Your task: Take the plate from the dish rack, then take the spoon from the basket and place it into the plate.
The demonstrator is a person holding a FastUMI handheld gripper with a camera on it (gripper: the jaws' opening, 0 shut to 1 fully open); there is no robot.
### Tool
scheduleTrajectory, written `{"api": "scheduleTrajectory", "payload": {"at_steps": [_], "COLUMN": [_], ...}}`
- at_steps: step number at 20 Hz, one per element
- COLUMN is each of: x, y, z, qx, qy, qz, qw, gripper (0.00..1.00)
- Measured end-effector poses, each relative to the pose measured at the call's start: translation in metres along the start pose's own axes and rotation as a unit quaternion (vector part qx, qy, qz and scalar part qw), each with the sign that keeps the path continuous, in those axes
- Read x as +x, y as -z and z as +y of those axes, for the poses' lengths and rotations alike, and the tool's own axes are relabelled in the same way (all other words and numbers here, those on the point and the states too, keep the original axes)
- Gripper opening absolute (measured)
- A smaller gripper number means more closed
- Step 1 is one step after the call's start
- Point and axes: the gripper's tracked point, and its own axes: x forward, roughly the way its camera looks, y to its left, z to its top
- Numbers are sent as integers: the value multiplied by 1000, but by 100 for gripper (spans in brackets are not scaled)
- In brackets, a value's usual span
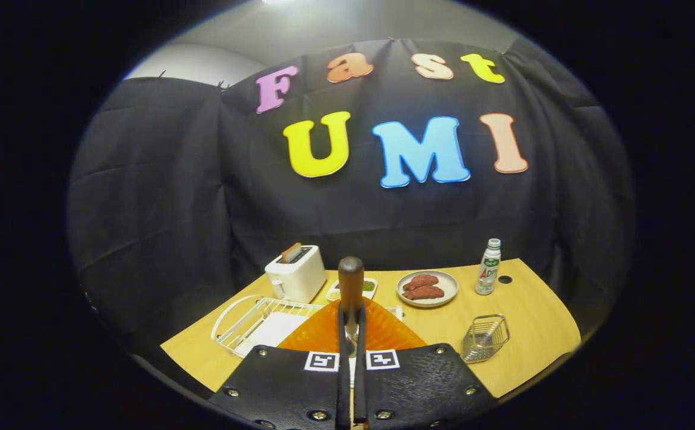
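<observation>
**Spoon pinched by its stem above the orange plate**

Spoon (351, 286) stands nearly upright between the fingers of the gripper (351, 334), its rounded dark wooden handle rising beyond their tips. Both fingers press on the narrow part below the handle, so the hold is a tight pinch, with almost no gap showing. Its bowl end is hidden down between the fingers.

Just under the fingers lies the ribbed orange plate (323, 331), beside the white wire dish rack (246, 316). The small wire basket (486, 338) sits apart on the wooden table (538, 334).

By its look the spoon is light and stiff; the smooth stem could twist or slip in a two-point pinch, and the heavier handle on top may tip it over. A low release over the plate's middle should keep it from bouncing out.
</observation>
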Motion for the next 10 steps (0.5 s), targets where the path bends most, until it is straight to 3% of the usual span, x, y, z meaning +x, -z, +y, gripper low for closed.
{"api": "scheduleTrajectory", "payload": {"at_steps": [7, 10], "x": [-16, -21], "y": [31, 57], "z": [96, 120], "qx": [-20, -24], "qy": [-62, -69], "qz": [16, 37], "qw": [998, 997], "gripper": [2, 2]}}
